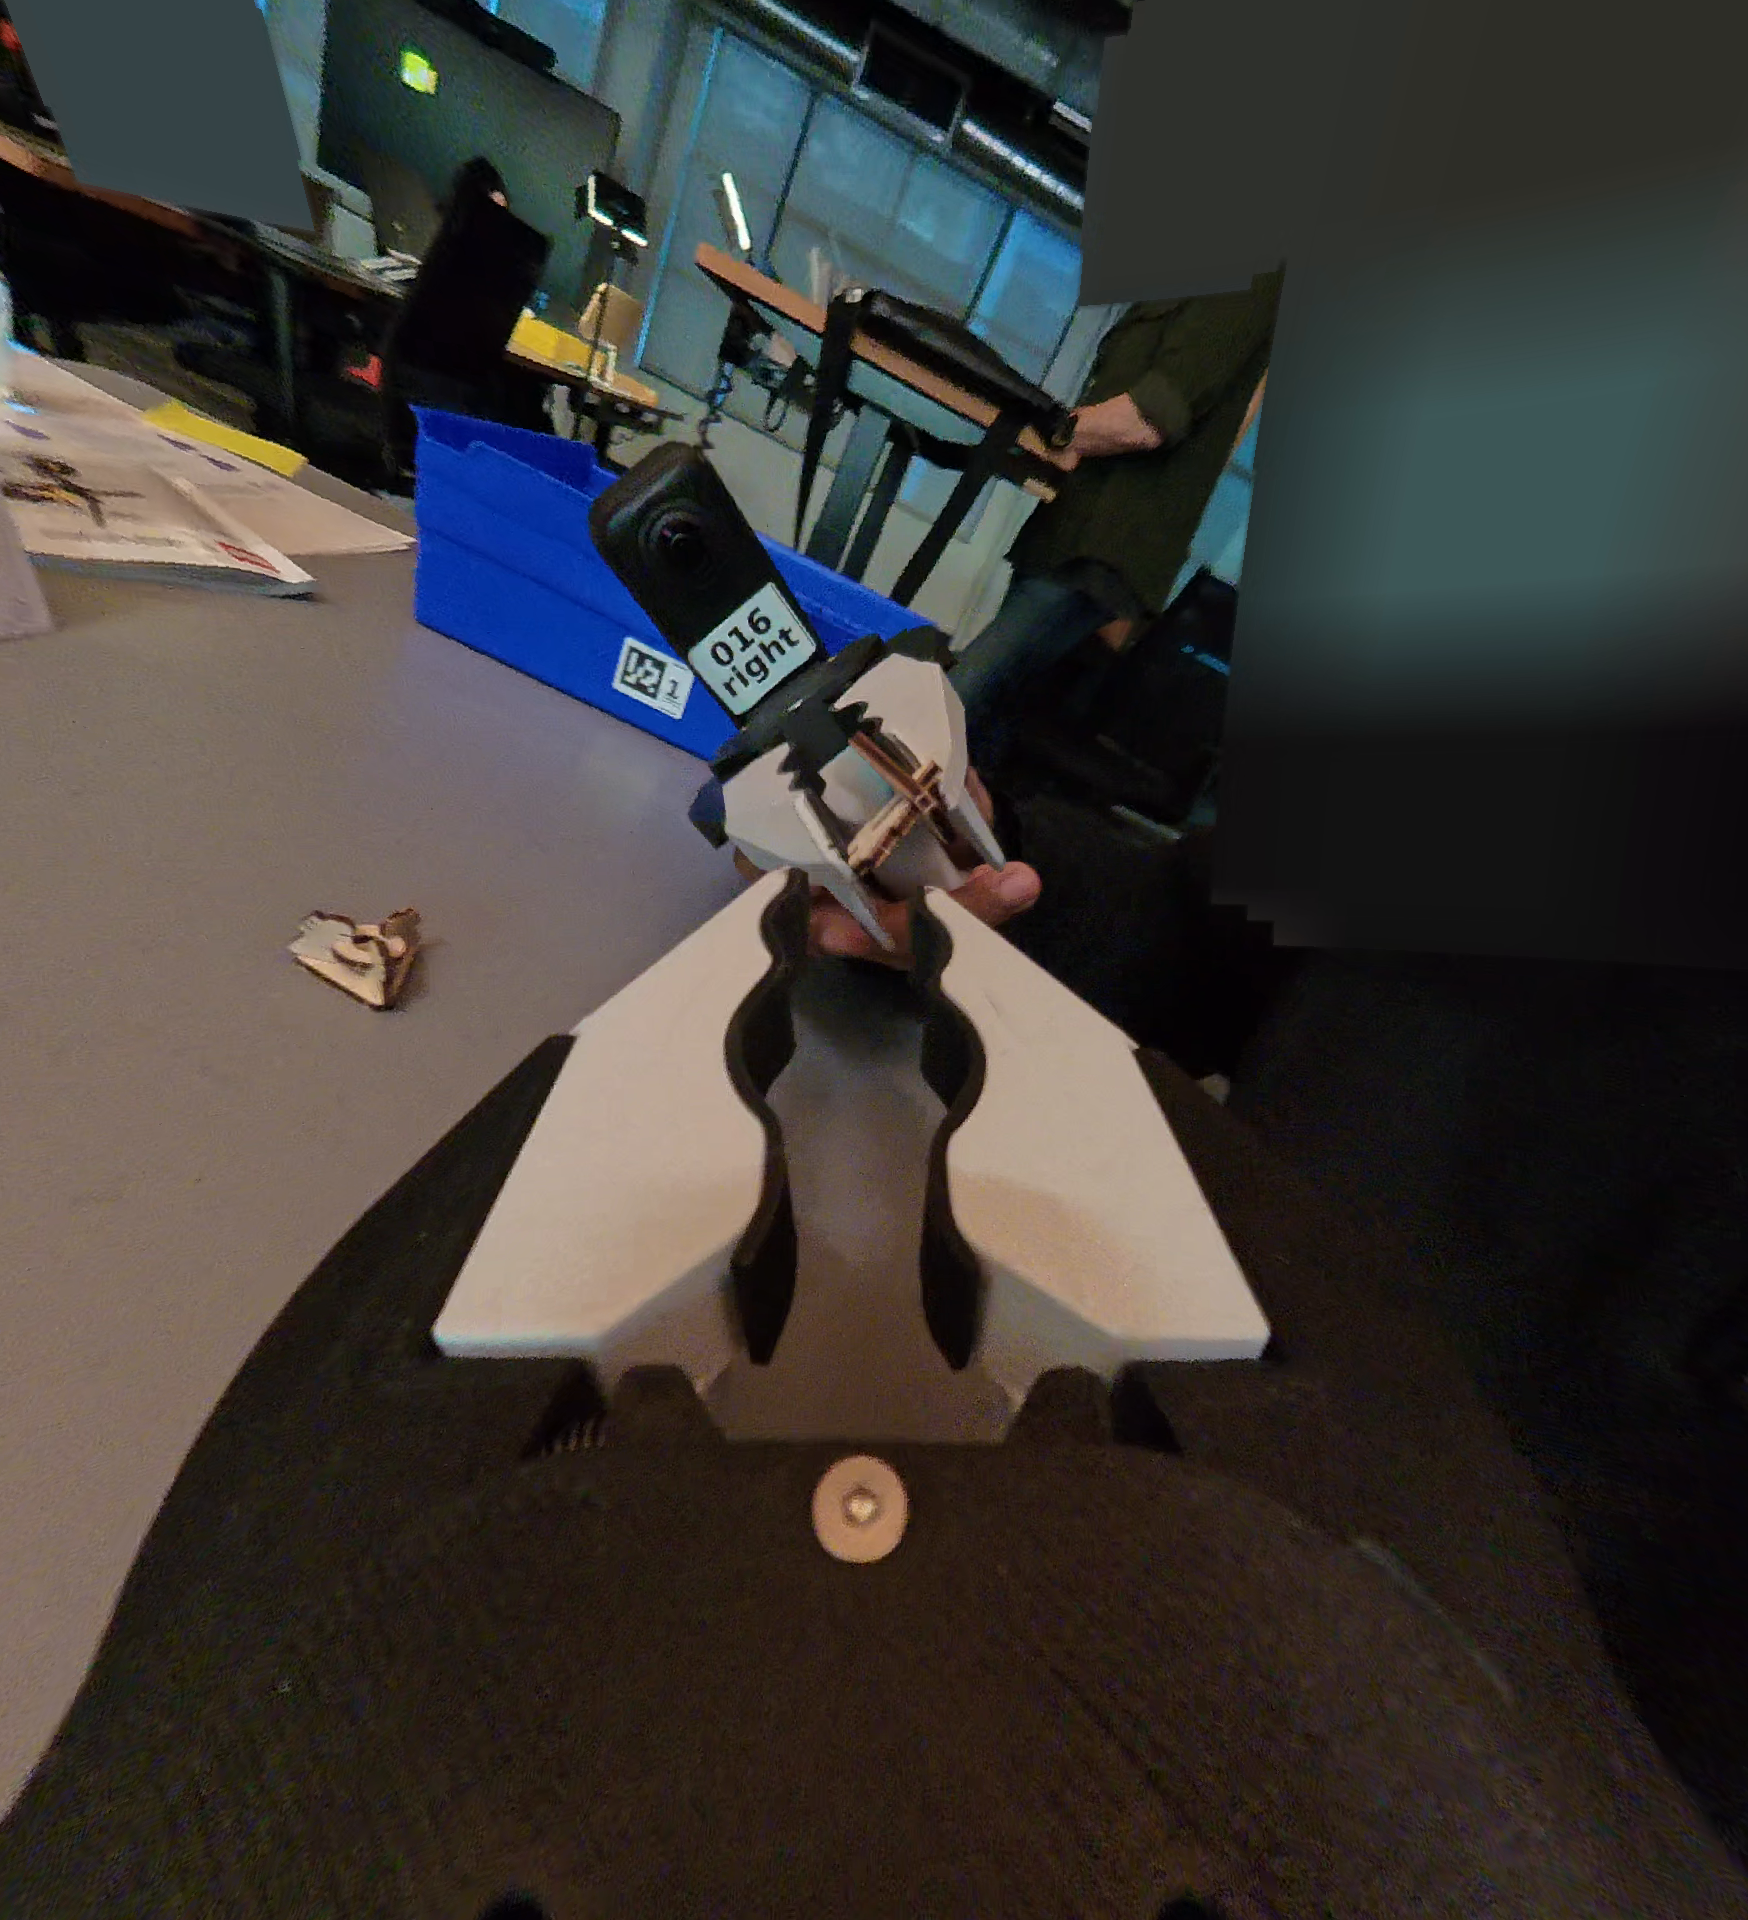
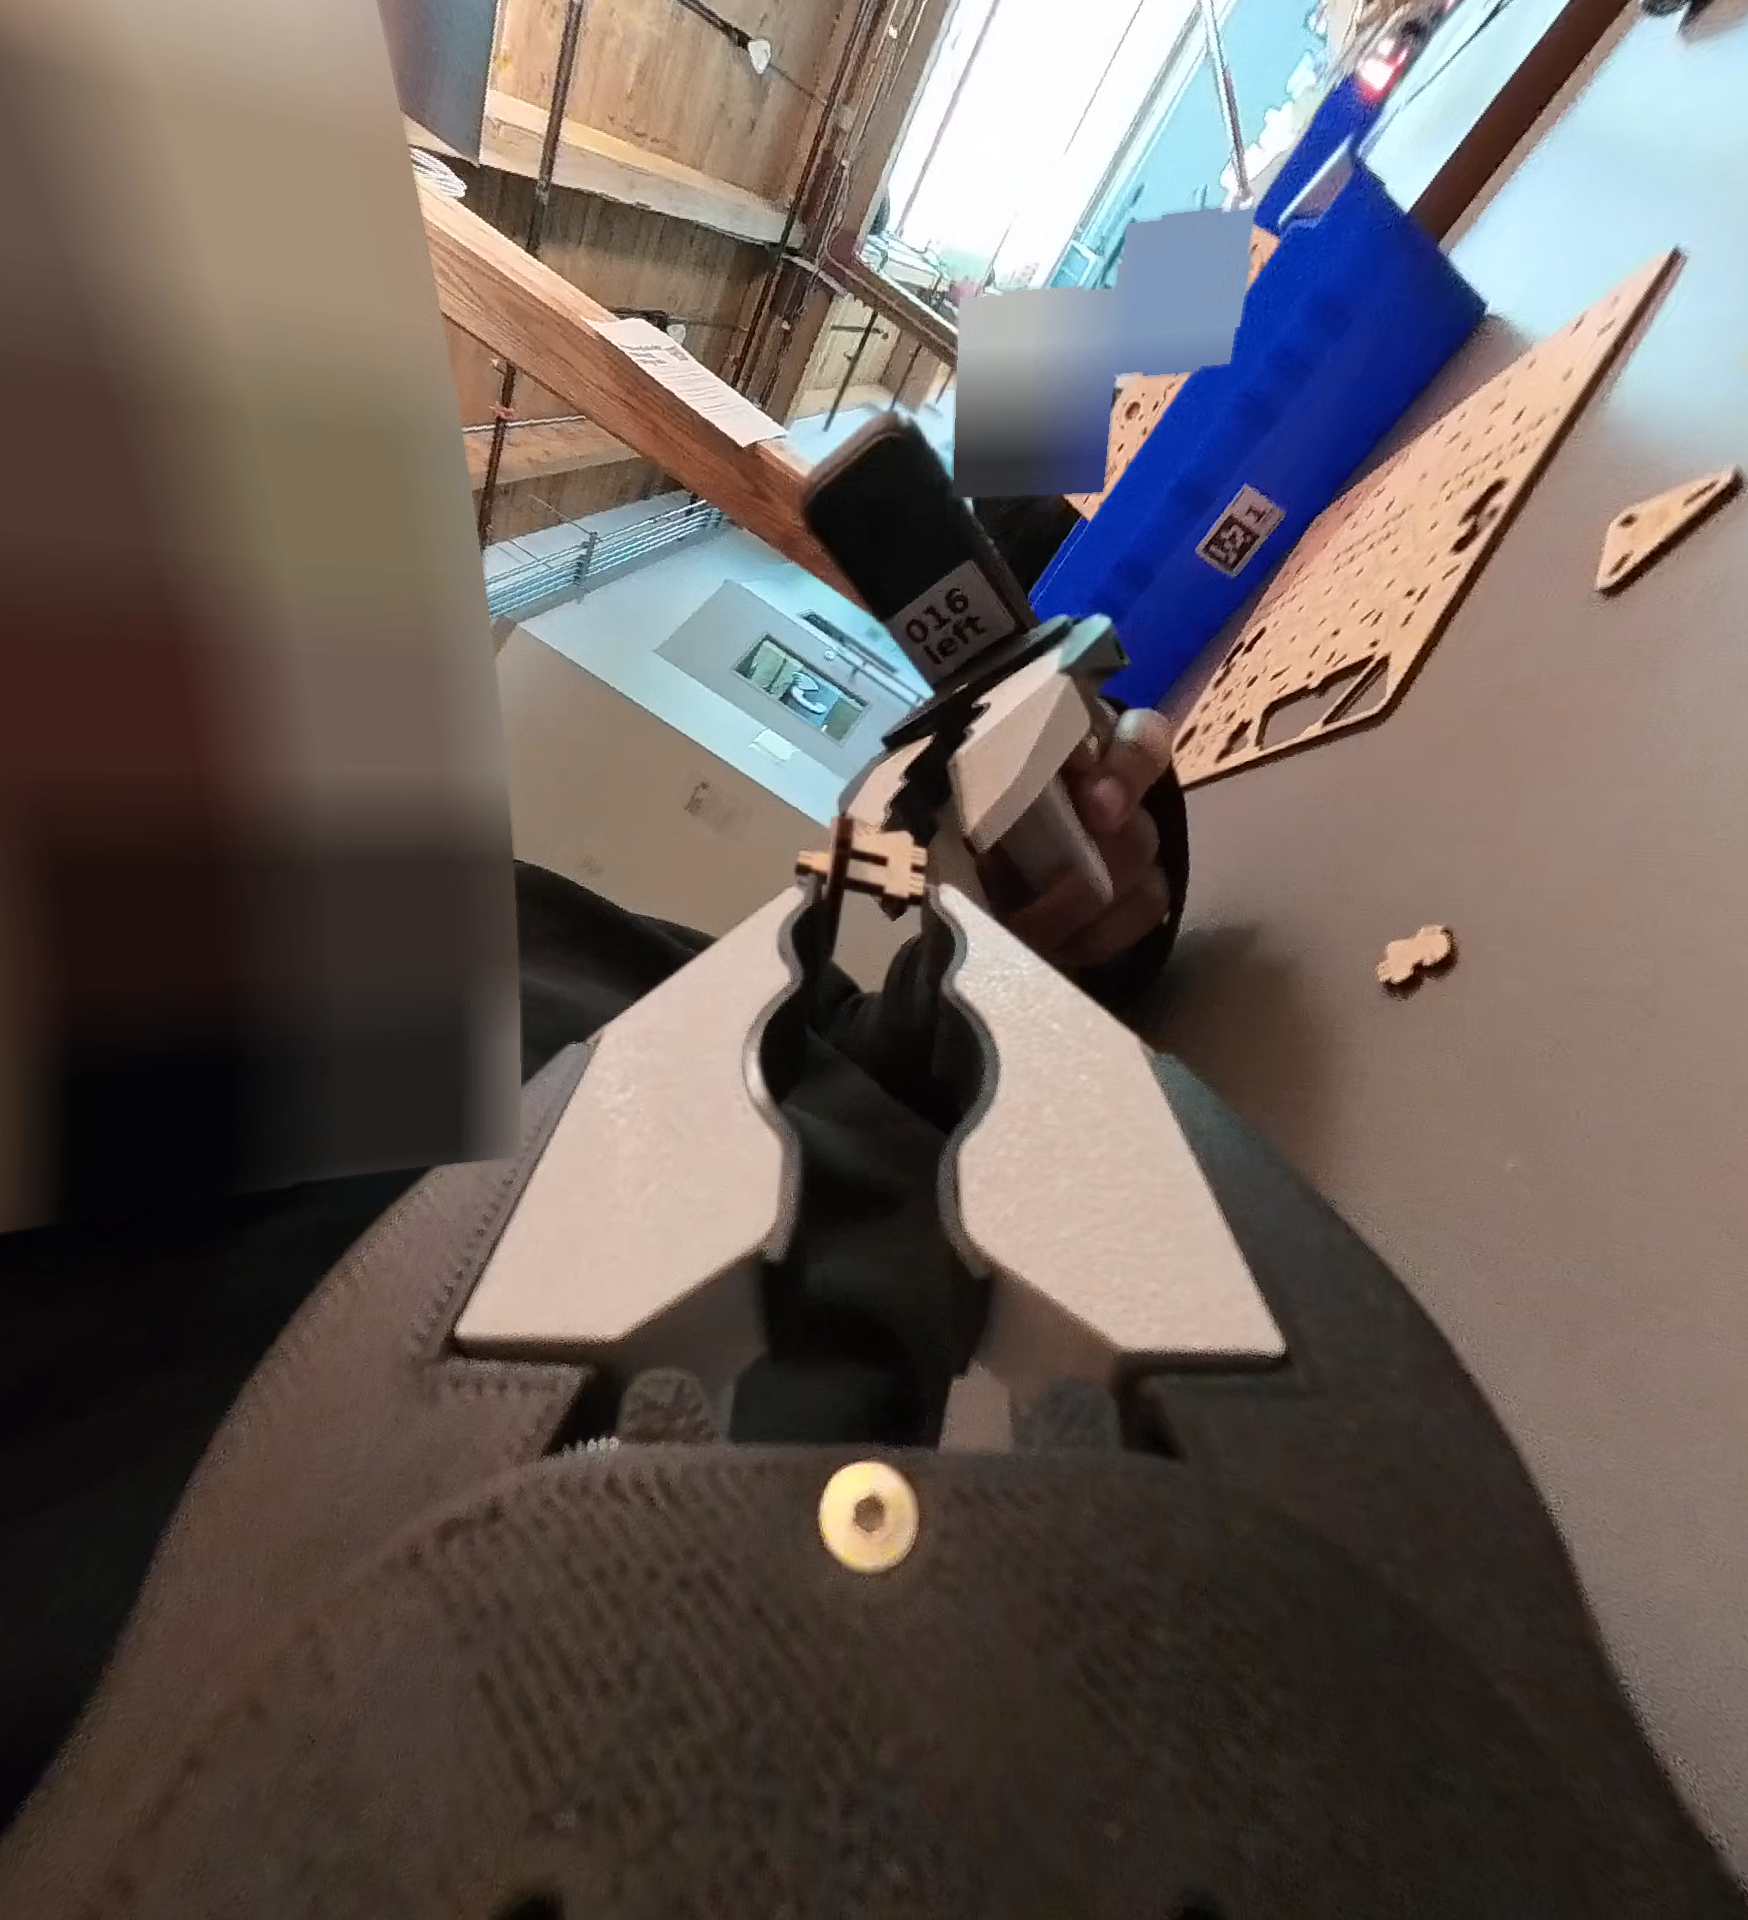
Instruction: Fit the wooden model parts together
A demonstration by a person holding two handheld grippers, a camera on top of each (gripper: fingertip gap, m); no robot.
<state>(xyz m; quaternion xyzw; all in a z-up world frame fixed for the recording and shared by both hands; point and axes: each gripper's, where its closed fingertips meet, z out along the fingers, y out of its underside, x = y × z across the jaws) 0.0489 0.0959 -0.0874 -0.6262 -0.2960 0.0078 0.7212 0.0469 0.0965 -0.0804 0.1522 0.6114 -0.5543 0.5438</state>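
Right claw (image 2: 865,914) gripping wooden piece (image 2: 862,864)

White printed label (image 1: 754,646) on black camera (image 1: 672,540), white code sticker (image 1: 654,677) on blue bin (image 1: 517,582), printed sheets (image 1: 122,499) on grey surface (image 1: 226,779), second white label (image 2: 953,620) on second black camera (image 2: 891,509), paper notice (image 2: 693,379) on wooden beam (image 2: 558,322).

A small cross-shaped assembly of slotted plywood pieces (image 2: 862,871) sits, apparently clamped, between the right gripper's (image 2: 865,914) fingertips.
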